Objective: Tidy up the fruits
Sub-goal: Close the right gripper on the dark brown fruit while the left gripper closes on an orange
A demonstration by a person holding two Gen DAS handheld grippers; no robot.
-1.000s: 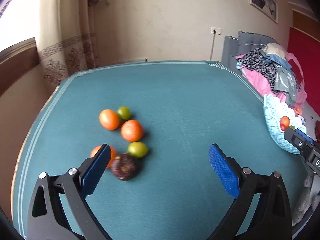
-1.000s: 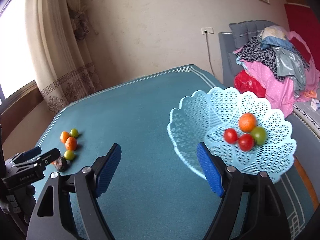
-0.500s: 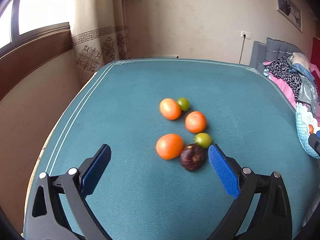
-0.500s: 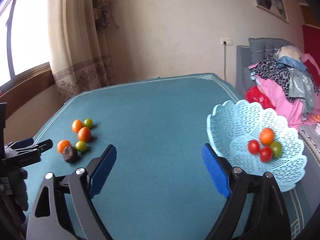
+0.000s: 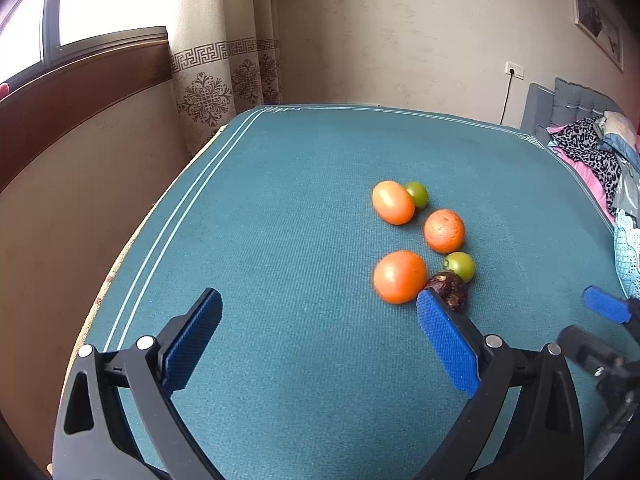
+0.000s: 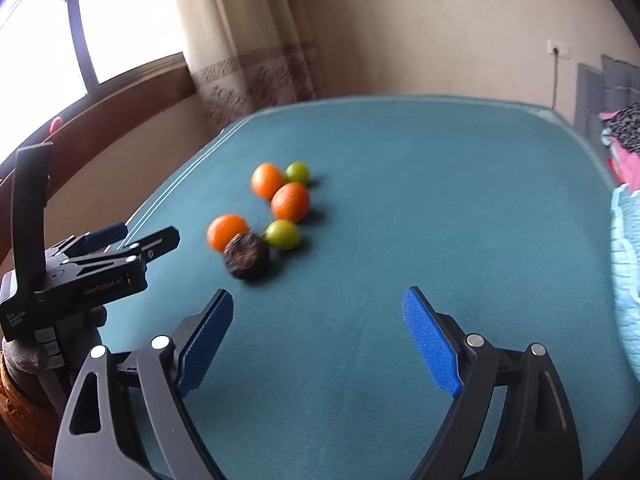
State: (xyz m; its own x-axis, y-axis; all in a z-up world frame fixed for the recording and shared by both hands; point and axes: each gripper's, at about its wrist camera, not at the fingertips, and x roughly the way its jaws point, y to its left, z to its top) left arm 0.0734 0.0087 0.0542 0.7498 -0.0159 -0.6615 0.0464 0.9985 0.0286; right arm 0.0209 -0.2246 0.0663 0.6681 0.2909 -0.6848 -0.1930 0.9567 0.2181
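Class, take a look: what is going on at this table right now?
A person holds two grippers over a teal table. Six loose fruits lie clustered there: three orange, two green, one dark fruit. The left gripper and right gripper both have open, empty jaws. A pale blue basket sits at the table's right edge.

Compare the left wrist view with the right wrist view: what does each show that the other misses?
Left wrist only: the picture frame on the wall.
Right wrist only: the left gripper's body from the side and the gloved hand holding it.
Both: six loose fruits, including the dark fruit, on the teal table, and the basket's rim.
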